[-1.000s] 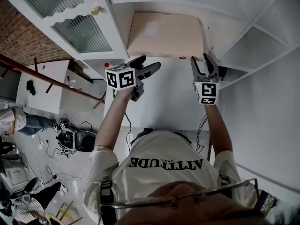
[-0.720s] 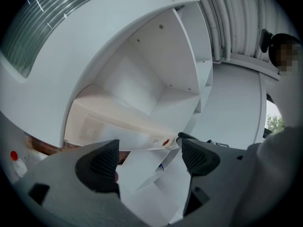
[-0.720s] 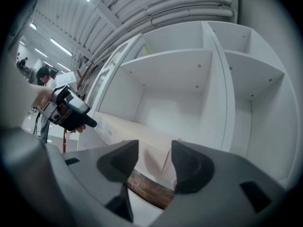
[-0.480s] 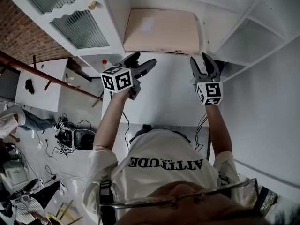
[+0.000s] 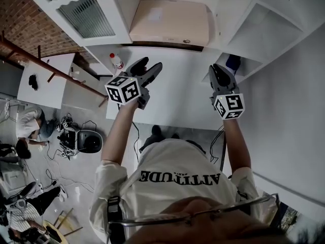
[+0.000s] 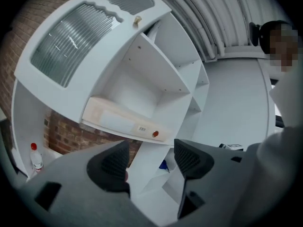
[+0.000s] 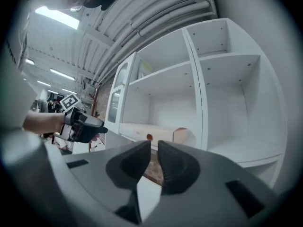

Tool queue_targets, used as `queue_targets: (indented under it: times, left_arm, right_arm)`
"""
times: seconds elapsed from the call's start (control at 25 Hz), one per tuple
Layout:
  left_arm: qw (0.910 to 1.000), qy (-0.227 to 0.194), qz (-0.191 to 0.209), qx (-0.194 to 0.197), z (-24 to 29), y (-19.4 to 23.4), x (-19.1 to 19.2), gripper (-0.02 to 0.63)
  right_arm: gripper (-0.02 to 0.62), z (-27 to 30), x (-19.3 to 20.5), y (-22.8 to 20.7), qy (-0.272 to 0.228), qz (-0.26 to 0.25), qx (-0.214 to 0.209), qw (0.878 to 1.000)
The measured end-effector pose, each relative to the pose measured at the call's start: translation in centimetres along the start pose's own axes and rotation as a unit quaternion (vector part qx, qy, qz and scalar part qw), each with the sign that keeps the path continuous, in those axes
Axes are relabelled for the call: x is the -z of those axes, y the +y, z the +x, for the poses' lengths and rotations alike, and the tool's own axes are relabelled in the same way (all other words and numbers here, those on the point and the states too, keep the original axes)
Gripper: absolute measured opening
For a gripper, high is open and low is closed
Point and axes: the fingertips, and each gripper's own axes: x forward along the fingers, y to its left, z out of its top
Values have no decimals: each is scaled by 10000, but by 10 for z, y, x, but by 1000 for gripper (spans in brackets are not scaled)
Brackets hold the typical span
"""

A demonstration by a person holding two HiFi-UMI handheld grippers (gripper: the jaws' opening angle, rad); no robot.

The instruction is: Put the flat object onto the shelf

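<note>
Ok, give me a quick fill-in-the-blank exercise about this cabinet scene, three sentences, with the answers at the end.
The flat box lies on a ___ of the white cabinet.
The bottle has a ___ cap.
The wall left of the cabinet is ___.
Missing words: shelf; red; brick.

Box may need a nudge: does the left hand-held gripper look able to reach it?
Probably yes: the left hand-held gripper, empty, jaws apart though just closing somewhat, faces the box on the shelf; nothing stands between.
</note>
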Motion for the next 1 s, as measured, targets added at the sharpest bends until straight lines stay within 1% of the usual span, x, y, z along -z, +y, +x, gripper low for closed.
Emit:
queue_targets:
  times: [0.04,0.2,0.28,0.36,0.56,0.72,0.8,0.88,1.0]
  left_arm:
    - [9999,-60,-4,-80,-5,-3,3,298]
    - [9992,-194,34,-342,-26,-14,16,251]
    - [9986,-238,102,-470,-36,-19,23,203]
    - [9980,-254,164,-551,-46,-23,29,185]
    - [9949,-290,528,-808,-71,-24,29,121]
    - [9916,-518,657,-990,-91,-19,28,67]
    - [9895,-592,784,-1061,-104,-17,30,54]
    - [9881,-649,880,-1079,-116,-15,24,45]
    - [9879,-683,873,-1087,-140,-11,22,32]
  right_arm:
    - [60,-6,2,3,-7,47,-66,10000]
    - [50,-25,7,15,-27,238,-333,9992]
    - [44,-33,9,21,-12,349,-467,9983]
    - [43,-40,12,27,8,398,-549,9977]
    - [40,-54,12,42,63,463,-700,9965]
    - [37,-65,15,54,55,452,-753,9961]
    - [37,-70,17,64,85,412,-734,9964]
    - [34,-72,12,74,132,350,-652,9972]
    - [34,-78,6,93,189,418,-543,9975]
